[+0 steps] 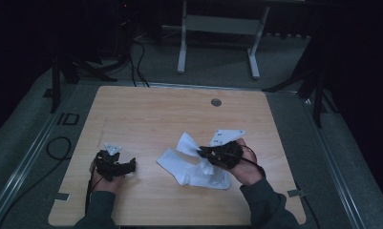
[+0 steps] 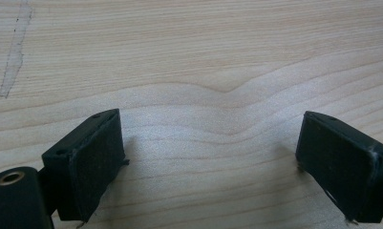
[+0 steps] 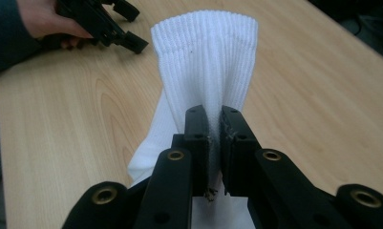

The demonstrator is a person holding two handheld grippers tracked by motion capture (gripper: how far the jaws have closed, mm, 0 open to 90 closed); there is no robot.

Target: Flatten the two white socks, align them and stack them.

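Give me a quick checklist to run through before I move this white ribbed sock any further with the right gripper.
1. Right gripper clamped on the white ribbed sock: ok, the fabric is pinched between its pads.
2. Grip placement: ok, the pinch sits below the ribbed cuff, which stands up past the jaws.
3. Rest of the sock free to follow: cannot tell, part still lies folded on the light wooden table.
4. Left gripper ready to help: ok, its jaws are open over bare wood.
5. Left gripper clear of the sock: ok, it rests apart, to the sock's left in the high view.
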